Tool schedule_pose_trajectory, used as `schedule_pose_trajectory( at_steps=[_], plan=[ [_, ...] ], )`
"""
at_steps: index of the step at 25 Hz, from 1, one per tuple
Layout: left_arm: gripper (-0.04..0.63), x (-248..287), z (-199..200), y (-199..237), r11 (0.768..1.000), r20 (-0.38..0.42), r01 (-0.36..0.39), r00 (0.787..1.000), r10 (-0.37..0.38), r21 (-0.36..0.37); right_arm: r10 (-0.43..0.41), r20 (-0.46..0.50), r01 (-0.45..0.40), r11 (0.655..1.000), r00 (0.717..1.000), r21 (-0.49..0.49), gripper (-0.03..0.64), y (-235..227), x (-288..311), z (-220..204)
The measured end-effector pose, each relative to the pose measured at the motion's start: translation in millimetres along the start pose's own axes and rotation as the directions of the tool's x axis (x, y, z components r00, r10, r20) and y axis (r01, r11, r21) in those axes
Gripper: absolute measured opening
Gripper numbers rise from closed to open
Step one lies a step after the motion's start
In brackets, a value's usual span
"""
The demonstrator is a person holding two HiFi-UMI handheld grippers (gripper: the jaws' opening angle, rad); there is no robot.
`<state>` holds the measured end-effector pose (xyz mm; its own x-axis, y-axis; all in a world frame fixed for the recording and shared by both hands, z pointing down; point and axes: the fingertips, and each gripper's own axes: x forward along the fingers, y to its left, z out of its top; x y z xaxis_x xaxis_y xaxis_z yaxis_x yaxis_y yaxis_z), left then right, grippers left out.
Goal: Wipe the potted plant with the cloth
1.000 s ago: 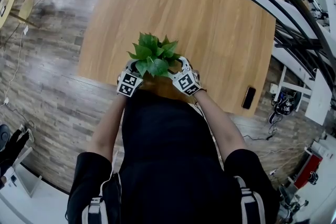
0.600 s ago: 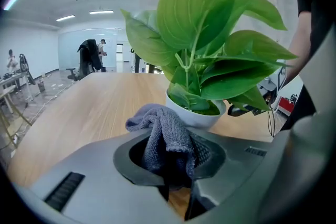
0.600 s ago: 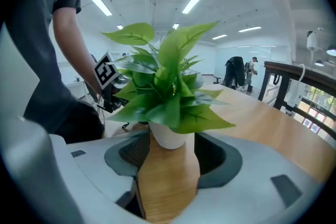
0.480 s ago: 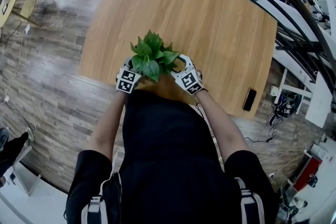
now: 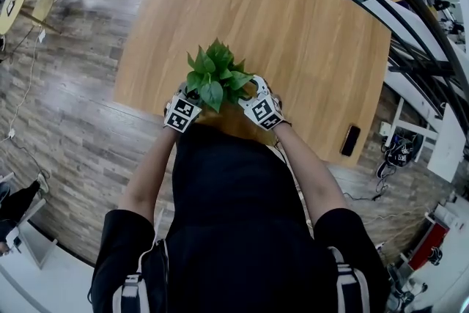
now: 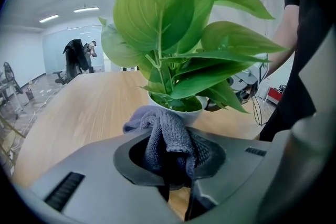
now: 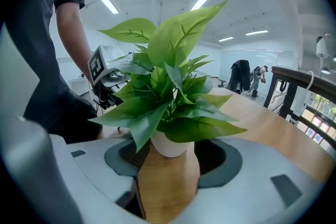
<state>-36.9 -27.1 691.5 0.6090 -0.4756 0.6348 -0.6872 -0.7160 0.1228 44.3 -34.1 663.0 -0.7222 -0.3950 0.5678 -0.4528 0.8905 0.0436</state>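
A potted plant with broad green leaves stands in a small white pot near the wooden table's front edge. My left gripper is at its left side, shut on a bunched grey cloth that sits just short of the pot's rim. My right gripper is at the plant's right side. In the right gripper view its jaws stand open, wide apart, with the pot just ahead between them and touching neither. Leaves hide both grippers' tips in the head view.
The wooden table stretches away behind the plant. A dark phone lies near its front right corner. A railing and black frames run along the right. A round stool stands on the floor at far left.
Both grippers stay at the plant's sides, barely moved. The leaves have shifted slightly and look a little more bunched together than a second ago.
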Motion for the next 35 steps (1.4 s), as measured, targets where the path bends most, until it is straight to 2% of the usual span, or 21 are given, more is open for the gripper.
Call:
schedule_pose_trajectory(
  at_steps=[8, 14, 21, 27, 31, 35],
  plan=[
    [0.115, -5, -5, -16, 0.997, -0.011, 0.067, 0.998, -0.067, 0.035, 0.007, -0.006, -0.007, 1.0, 1.0, -0.008, 0.247, -1, 0, -1],
    [0.115, -5, -4, -5, 0.999, 0.017, 0.008, 1.0, -0.007, -0.045, 0.007, 0.004, -0.007, 1.0, 1.0, 0.004, 0.247, 17, -4, -2],
    [0.115, -11, -5, 14, 0.994, 0.027, -0.05, 0.998, 0.053, -0.098, 0.113, 0.001, -0.112, 0.991, 0.994, -0.072, 0.247, 47, -10, -4],
    [0.115, -7, 0, 21, 0.988, 0.038, -0.036, 0.998, 0.043, -0.153, -0.026, 0.014, 0.026, 1.0, 1.0, 0.005, 0.247, -2, -15, -5],
    [0.114, -5, 1, 20, 0.995, 0.027, -0.026, 0.999, 0.029, -0.093, 0.038, 0.017, -0.036, 0.996, 0.999, -0.076, 0.247, 5, -4, 9],
    [0.114, -5, 0, 13, 0.998, 0.026, -0.003, 1.0, 0.005, -0.062, 0.025, 0.012, -0.024, 0.997, 1.0, -0.068, 0.247, 7, -1, 9]
  ],
)
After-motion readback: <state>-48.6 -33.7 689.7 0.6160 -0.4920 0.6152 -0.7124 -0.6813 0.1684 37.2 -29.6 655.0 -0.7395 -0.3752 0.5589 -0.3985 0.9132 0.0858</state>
